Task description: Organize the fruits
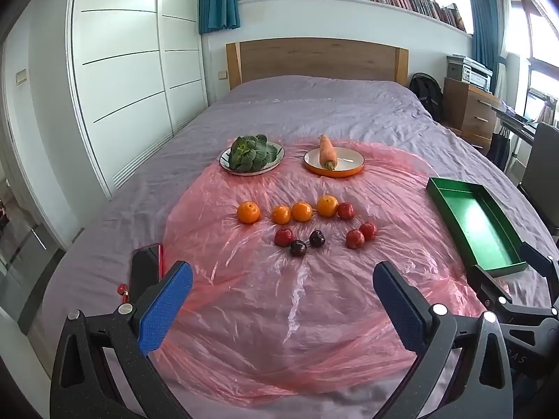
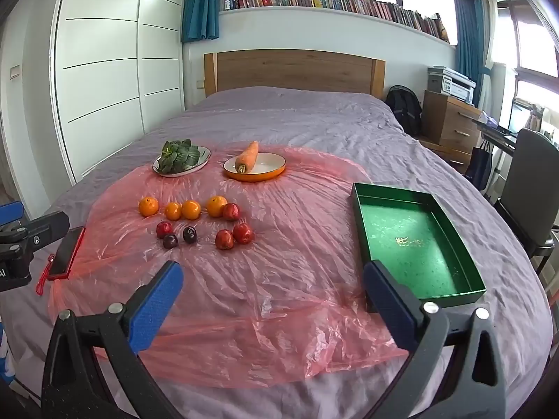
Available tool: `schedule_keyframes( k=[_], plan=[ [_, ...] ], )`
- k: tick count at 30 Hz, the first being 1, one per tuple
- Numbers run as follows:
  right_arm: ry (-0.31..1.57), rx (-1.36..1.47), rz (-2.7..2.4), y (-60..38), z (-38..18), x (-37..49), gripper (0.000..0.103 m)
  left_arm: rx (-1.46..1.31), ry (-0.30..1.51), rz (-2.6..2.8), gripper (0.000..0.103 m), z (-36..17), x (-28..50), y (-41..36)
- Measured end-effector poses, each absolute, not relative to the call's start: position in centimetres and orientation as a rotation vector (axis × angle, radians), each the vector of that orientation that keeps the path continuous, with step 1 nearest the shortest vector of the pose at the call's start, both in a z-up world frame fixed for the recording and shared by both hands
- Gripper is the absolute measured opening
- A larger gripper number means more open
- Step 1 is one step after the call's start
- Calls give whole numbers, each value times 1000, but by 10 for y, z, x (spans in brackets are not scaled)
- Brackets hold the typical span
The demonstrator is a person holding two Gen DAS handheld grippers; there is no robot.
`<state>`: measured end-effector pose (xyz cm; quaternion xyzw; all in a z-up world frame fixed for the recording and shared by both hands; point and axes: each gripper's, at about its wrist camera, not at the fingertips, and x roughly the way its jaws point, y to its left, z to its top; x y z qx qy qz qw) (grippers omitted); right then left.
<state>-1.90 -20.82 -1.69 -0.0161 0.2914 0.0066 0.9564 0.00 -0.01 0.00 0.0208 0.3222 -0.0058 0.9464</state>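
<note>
**Waiting over a bed of loose fruit**

Hovering above the near edge of the bed (image 2: 314, 118), the left gripper (image 1: 283, 300) and right gripper (image 2: 272, 293) both stand with fingers wide apart, nothing between them. Beyond them a crinkled pink plastic sheet (image 2: 279, 279) carries the fruit at its middle: glossy red and dark plums (image 2: 190, 234) in a loose cluster, then four bright oranges (image 2: 191, 209) in a row behind. An empty green tray (image 2: 370, 216) lies toward the right edge, a phone (image 2: 66, 253) toward the left. Farthest, two plates hold leafy greens (image 2: 178, 157) and a carrot (image 2: 247, 157).
</note>
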Motion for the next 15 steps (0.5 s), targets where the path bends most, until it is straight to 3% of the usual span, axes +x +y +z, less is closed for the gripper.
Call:
schedule_keyframes(
  k=[15],
  plan=[
    [595,-27,11,-216,-17,-17,103,47,668,0,102,-14,2,4]
  ],
)
